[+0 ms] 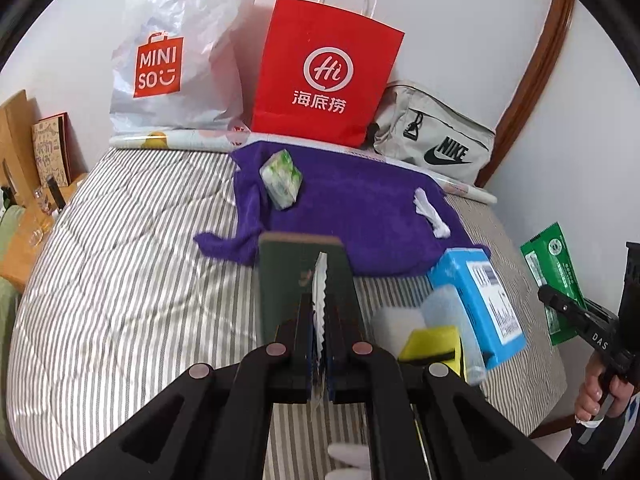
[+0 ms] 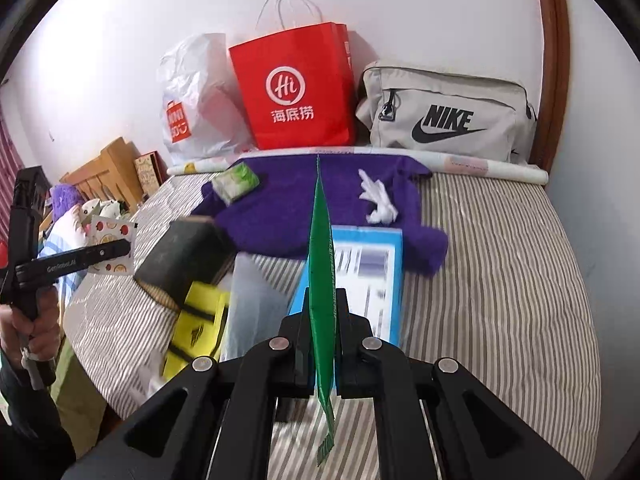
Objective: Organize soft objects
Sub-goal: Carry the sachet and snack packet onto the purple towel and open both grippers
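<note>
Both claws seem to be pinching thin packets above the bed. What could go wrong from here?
1. The right claw pinches the green packet by a narrow strip near one end; it could slip out.
2. The left claw grips its patterned packet equally thinly.
3. The blue box and yellow sponge look blurred, perhaps disturbed, and may tumble off the bed.

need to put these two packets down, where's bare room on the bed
Bare striped bedcover lies left of the purple towel, and more to the right of it, below the Nike bag. Crowded: the towel's near edge, with blue box, dark sponge and yellow sponge; bags fill the wall side.
</note>
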`<state>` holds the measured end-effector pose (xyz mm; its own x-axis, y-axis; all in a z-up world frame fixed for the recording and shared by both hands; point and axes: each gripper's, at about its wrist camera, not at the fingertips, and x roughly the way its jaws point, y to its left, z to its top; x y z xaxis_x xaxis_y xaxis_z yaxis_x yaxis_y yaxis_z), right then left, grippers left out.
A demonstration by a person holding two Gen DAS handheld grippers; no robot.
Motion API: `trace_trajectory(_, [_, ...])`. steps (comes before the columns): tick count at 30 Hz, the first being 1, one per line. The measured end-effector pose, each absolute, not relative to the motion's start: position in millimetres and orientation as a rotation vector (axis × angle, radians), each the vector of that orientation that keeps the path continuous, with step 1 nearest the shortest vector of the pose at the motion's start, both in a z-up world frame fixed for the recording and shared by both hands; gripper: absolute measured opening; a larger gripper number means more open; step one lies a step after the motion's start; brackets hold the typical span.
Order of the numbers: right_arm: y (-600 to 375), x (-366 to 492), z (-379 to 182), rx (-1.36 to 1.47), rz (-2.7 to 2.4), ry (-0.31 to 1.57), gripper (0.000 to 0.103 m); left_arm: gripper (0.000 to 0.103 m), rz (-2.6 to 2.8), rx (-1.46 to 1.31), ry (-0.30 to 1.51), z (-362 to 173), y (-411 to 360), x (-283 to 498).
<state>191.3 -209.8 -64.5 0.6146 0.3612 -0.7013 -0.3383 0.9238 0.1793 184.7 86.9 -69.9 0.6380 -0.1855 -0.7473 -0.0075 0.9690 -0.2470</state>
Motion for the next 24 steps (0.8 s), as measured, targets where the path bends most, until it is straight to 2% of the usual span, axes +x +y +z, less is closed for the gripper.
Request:
trace_trajectory(12, [-202.0, 260.9, -60.4, 0.056, 0.424, 0.815, 0.007, 0.005, -0.101, -0.256, 0.888, -66.9, 94.0, 239.1])
trace_trajectory(24, [-188.4, 337.3, -84.1, 0.059, 0.453, 0.881, 0.007, 0.005, -0.106, -0.274, 0.908, -74.4, 99.7, 291.2])
